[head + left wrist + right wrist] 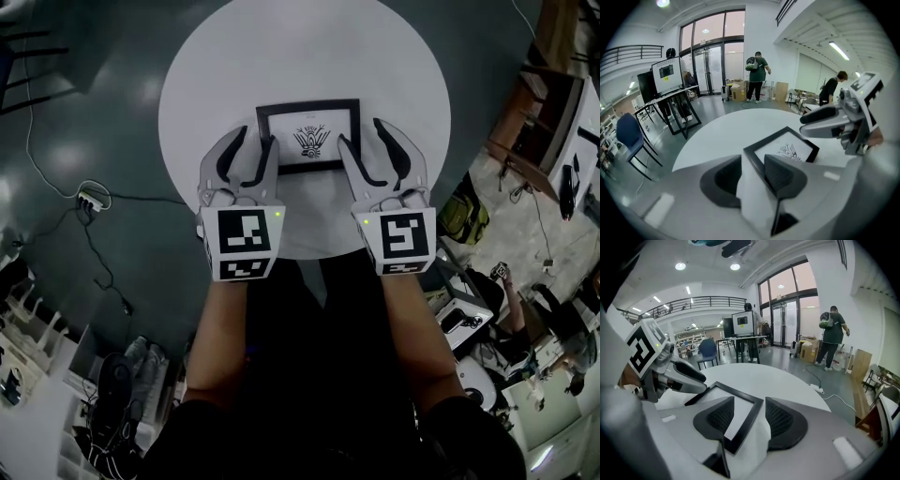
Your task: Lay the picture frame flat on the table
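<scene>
A black picture frame [307, 138] with a white print lies face up near the middle of the round white table [281, 56]; whether it rests fully flat I cannot tell. My left gripper [255, 141] is open, its jaws straddling the frame's left edge [787, 149]. My right gripper [361, 136] is open too, with the frame's right edge [745, 423] between its jaws and a gap on both sides. Each gripper view also catches the opposite gripper across the frame: the right gripper [834, 122] and the left gripper [670, 373].
The table's near edge is just under my wrists. A power strip [89, 199] with cables lies on the dark floor to the left. Desks, a monitor stand [668, 77], a blue chair [628, 133] and standing people [757, 75] are farther off.
</scene>
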`<action>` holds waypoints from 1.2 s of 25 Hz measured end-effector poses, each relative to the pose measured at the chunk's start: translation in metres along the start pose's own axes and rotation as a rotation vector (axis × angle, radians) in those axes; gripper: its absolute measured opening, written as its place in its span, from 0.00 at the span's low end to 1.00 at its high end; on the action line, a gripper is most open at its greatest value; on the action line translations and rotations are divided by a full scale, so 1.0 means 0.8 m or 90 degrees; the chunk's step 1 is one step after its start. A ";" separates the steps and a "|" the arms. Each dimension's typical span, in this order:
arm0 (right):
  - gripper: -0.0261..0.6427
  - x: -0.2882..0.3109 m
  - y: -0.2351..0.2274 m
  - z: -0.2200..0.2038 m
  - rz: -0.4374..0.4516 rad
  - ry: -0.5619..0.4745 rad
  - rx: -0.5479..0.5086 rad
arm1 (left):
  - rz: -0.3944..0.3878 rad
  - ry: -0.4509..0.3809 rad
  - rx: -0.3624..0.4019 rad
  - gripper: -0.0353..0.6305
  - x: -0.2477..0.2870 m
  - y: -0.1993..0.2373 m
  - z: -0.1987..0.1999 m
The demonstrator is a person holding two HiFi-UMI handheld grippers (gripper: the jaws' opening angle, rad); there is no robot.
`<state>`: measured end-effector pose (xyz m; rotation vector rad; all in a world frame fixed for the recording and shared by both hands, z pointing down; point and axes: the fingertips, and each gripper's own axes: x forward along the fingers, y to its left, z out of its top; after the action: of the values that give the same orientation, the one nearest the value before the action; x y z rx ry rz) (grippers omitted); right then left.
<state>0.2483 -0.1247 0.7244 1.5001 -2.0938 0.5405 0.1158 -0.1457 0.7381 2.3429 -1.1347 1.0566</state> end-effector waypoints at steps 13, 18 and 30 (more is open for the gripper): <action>0.04 -0.157 0.031 0.225 0.048 -0.151 -0.108 | -0.037 -0.207 0.066 0.11 -0.198 0.006 0.213; 0.04 -0.255 0.052 0.317 0.082 -0.206 -0.111 | -0.072 -0.308 0.084 0.06 -0.317 0.000 0.294; 0.03 -0.437 0.145 0.479 0.118 -0.389 -0.169 | -0.212 -0.438 0.158 0.06 -0.522 0.026 0.355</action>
<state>0.1658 -0.0506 0.2046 1.4393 -2.6495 -0.1678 0.0655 -0.0978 0.2376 3.0741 -0.7753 0.2767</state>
